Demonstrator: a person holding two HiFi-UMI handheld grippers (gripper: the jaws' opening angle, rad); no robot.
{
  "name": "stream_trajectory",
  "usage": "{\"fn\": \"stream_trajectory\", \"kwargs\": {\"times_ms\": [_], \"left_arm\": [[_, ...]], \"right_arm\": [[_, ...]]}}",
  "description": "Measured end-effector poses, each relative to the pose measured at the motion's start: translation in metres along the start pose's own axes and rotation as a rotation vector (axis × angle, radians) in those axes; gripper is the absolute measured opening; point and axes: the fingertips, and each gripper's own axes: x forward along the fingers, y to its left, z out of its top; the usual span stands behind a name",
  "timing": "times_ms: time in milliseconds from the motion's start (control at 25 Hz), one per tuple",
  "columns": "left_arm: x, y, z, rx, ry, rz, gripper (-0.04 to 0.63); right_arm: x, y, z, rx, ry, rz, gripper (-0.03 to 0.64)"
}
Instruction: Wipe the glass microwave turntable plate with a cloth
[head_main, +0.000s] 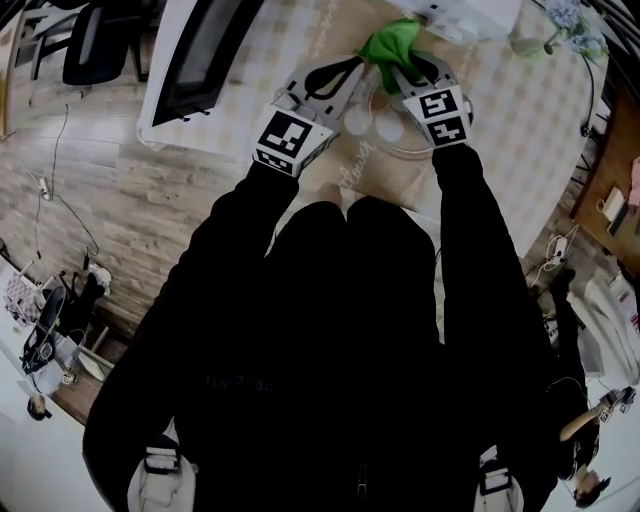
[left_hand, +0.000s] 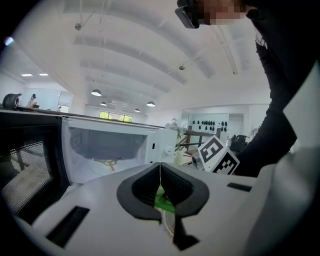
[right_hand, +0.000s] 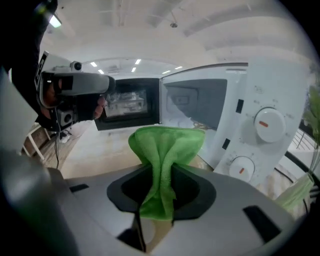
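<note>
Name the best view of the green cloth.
Right gripper view: the green cloth fills the centre, pinched by the right tool. Head view shows a small bunch; left gripper view, only a sliver.

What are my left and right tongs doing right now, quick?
Left tongs: closed, apparently pinching the rim of the glass plate.
Right tongs: closed on the green cloth.
</note>
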Motion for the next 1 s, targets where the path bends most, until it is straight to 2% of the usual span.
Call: {"fn": "stream_trajectory", "kwargs": {"times_ms": [240,440,560,640,880,1000], "left_arm": [[0.003,0.003,-0.016,-0.013,0.022,0.014,0.021],[0.004,0.005,-0.027,-0.023,0.043,0.025,0.021],[0.004,0.005,-0.031,-0.027,0.049,0.030,0.021],[0.003,0.006,-0.032,-0.029,0.051,0.033,0.021],[-0.004,0.010,-0.040,-0.040,0.063,0.040,0.021],[-0.007,0.010,-0.042,-0.045,0.066,0.041,0.021]], "right_arm": [[0.026,0.007,-0.015,-0.218,0.096,0.049,0.129],[0.044,0.011,-0.028,-0.440,0.201,0.077,0.129],[0.053,0.015,-0.036,-0.531,0.258,0.104,0.129],[0.056,0.017,-0.038,-0.554,0.280,0.120,0.127],[0.058,0.021,-0.042,-0.505,0.320,0.174,0.120],[0.057,0.027,-0.041,-0.525,0.335,0.197,0.120]]}}
